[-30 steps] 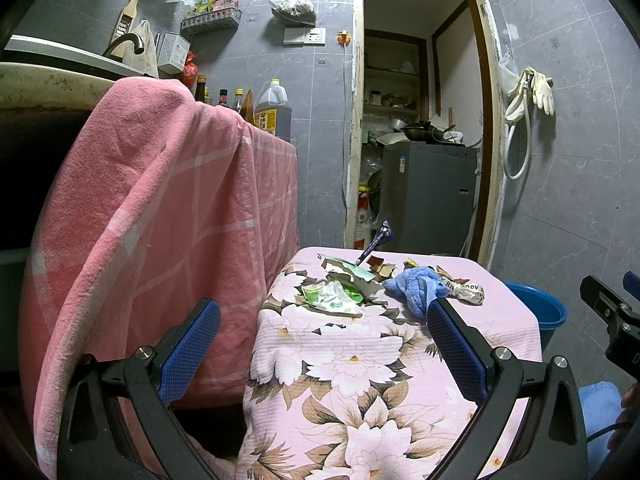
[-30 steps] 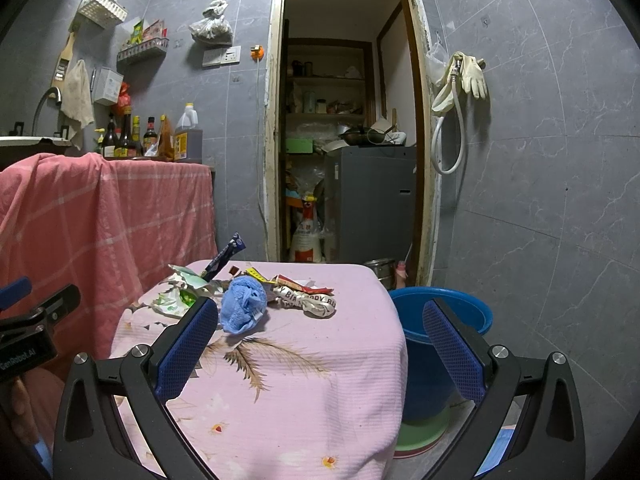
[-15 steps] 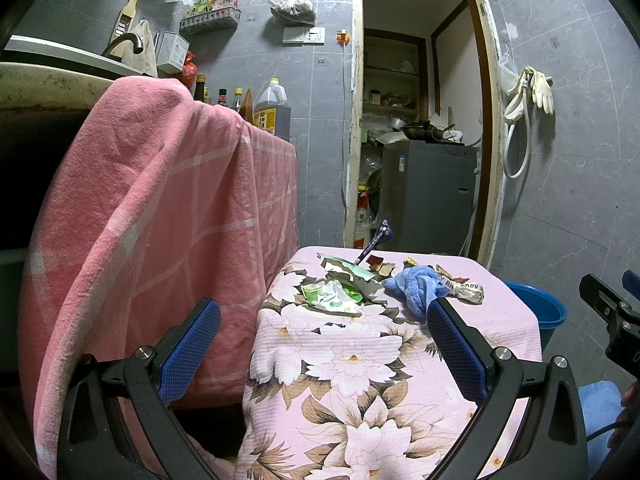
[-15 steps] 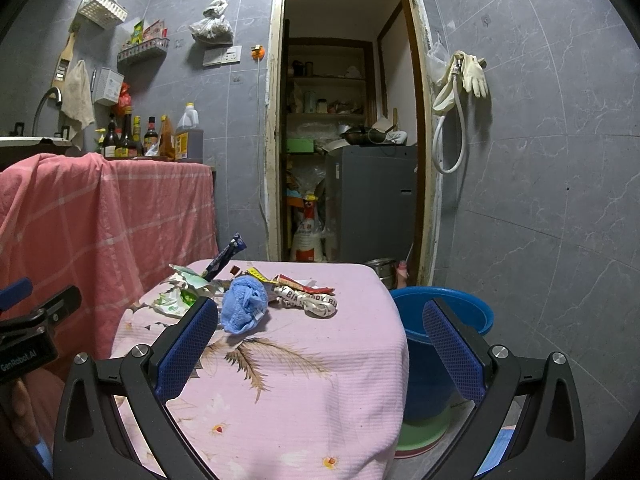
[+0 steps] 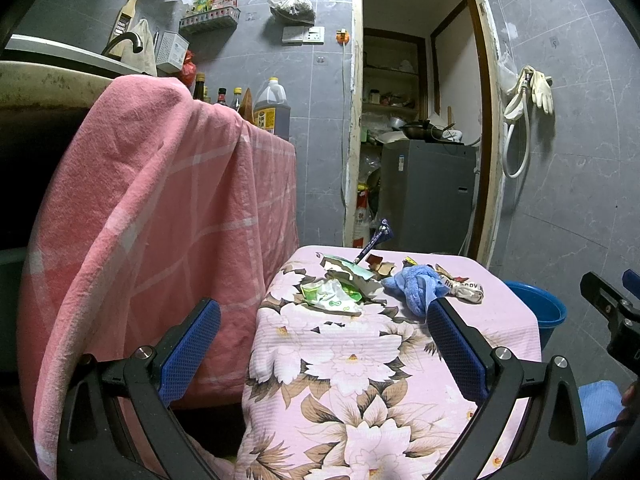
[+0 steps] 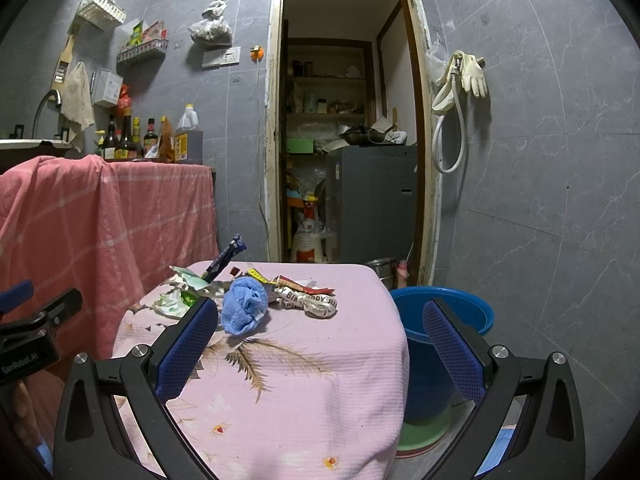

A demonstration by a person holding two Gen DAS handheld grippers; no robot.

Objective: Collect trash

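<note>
Several crumpled wrappers lie at the far end of a small table under a pink floral cloth (image 5: 352,364) (image 6: 304,364): a green-and-white wrapper (image 5: 332,298) (image 6: 172,304), a white printed wrapper (image 5: 464,290) (image 6: 312,300), a dark upright stick pack (image 5: 374,242) (image 6: 226,256). A blue rag (image 5: 416,286) (image 6: 244,310) sits among them. My left gripper (image 5: 324,320) and right gripper (image 6: 322,320) are both open and empty, hovering short of the pile. A blue bucket (image 6: 440,320) (image 5: 534,308) stands on the floor right of the table.
A pink checked cloth (image 5: 152,216) (image 6: 104,208) drapes over the counter on the left. Bottles (image 6: 132,138) and an oil jug (image 5: 272,110) stand on it. An open doorway (image 6: 344,140) with a grey appliance (image 5: 428,188) lies behind the table. Rubber gloves (image 6: 474,74) hang on the right wall.
</note>
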